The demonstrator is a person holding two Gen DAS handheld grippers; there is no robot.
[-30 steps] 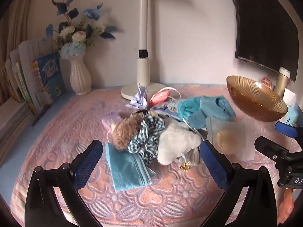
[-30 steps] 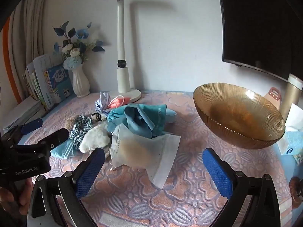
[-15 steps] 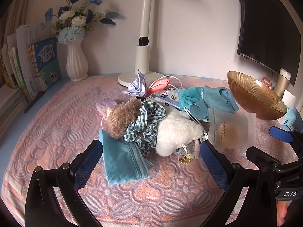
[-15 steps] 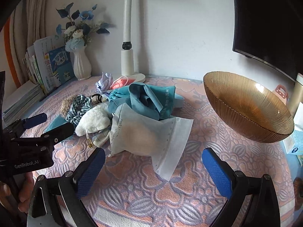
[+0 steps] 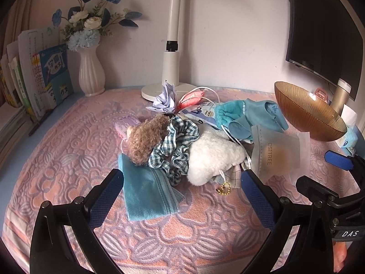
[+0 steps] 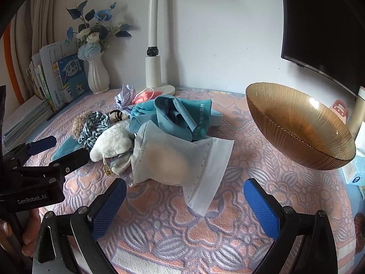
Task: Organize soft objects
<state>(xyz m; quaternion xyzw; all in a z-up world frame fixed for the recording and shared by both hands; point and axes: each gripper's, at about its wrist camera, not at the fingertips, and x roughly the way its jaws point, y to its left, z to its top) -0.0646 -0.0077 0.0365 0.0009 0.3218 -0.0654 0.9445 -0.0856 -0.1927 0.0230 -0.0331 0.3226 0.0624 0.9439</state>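
Note:
A pile of soft things lies on the pink patterned mat [image 5: 68, 159]: a blue face mask [image 5: 146, 194], a brown curly plush [image 5: 143, 141], a checked scrunchie [image 5: 175, 153], a white fluffy plush [image 5: 212, 157], a teal cloth [image 5: 251, 116] and a frosted pouch [image 5: 273, 157]. An amber glass bowl [image 6: 298, 123] stands at the right. My left gripper [image 5: 180, 194] is open and empty just in front of the mask and white plush. My right gripper [image 6: 184, 201] is open and empty in front of the pouch [image 6: 173, 157].
A white lamp base [image 5: 168, 89], a white vase with blue flowers [image 5: 91, 75] and upright books [image 5: 45, 77] line the back wall. A dark screen [image 5: 326, 29] hangs at the right. A tissue box [image 6: 355, 171] sits behind the bowl.
Both grippers have moved forward and lower toward the pile, so the soft things look larger. Nothing was taken hold of; both stay open.

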